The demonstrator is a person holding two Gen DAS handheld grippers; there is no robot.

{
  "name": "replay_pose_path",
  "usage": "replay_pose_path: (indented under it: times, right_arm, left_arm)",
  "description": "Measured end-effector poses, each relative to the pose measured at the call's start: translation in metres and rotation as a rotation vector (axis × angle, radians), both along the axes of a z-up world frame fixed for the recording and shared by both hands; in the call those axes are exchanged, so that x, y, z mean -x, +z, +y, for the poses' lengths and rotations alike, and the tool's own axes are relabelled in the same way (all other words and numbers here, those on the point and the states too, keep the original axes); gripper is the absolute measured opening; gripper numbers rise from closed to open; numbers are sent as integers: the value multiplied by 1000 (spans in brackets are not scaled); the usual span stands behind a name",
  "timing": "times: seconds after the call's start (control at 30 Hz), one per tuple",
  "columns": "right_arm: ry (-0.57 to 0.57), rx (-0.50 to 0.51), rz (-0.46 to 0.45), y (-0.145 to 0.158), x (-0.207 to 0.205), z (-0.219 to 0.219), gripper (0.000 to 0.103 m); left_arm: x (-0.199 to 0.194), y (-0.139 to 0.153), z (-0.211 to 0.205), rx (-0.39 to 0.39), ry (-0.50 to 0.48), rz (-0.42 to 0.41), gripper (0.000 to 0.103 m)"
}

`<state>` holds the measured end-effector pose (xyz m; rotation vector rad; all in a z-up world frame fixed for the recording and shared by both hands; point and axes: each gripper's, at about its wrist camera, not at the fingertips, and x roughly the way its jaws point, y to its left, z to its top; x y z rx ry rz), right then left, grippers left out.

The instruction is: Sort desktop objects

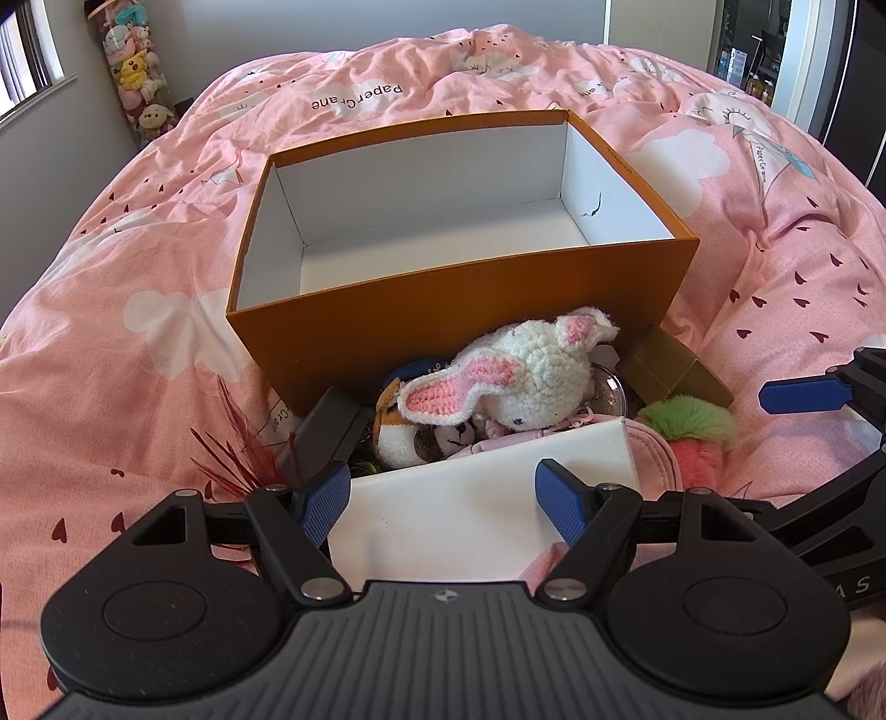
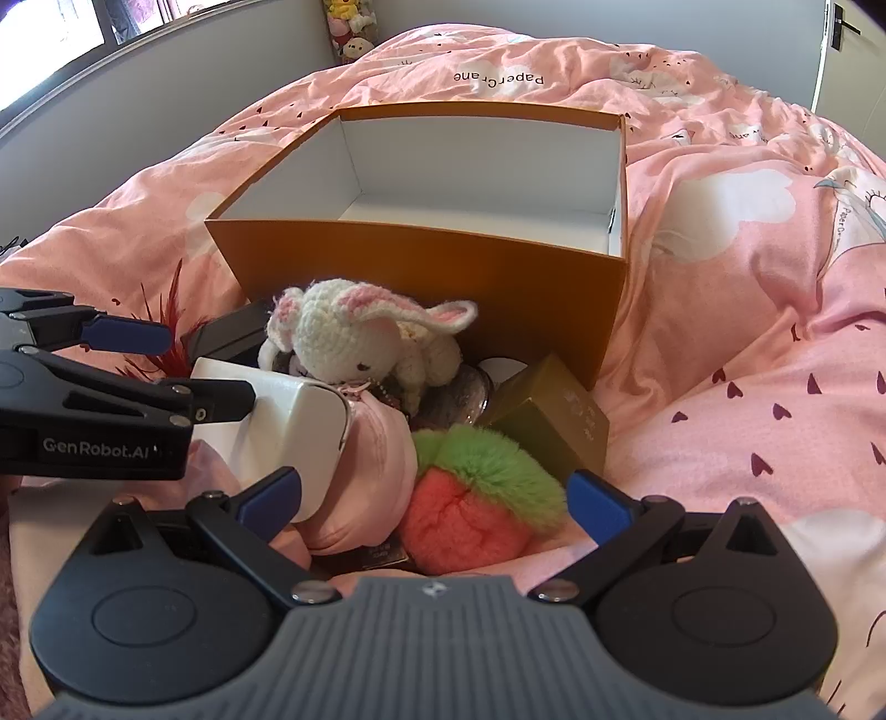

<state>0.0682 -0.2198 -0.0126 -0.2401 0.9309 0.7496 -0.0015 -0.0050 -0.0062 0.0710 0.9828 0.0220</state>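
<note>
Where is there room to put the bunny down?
Inside the orange box: its white floor is bare. The pink quilt left and right of the box is free too. In front of the box it is crowded: bunny, white box, gold box, pompom.

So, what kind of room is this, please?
Most likely a bedroom. The orange box and the toys sit on a bed with a pink printed duvet, a tall tube of plush toys stands in the corner, beside a window.
</note>
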Motion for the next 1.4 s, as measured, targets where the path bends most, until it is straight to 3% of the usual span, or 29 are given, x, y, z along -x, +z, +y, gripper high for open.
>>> replay_pose_path:
  times: [0.77, 0.93, 1.07, 1.17, 1.23, 1.4]
  right_arm:
    - [1, -1, 3, -1, -1, 0, 102]
    - [-14, -27, -19, 9, -3, -7, 98]
    - [-41, -51, -25, 20, -11, -17, 84]
    - [-51, -60, -13, 23, -17, -23, 74]
    - [-42, -76, 23, 22, -22, -23, 61]
    - [38, -75, 71, 18, -19, -9, 46]
  left_arm:
    - [0, 0, 0, 0, 1, 0, 87]
    - [4, 3, -1, 41, -47, -31, 85]
    - [7, 10, 0, 60, -68, -62, 74]
    - [7, 15, 6, 89, -83, -66, 54]
    - [6, 17, 11, 123, -119, -41, 39]
    - [7, 22, 16, 200, -173, 17, 27]
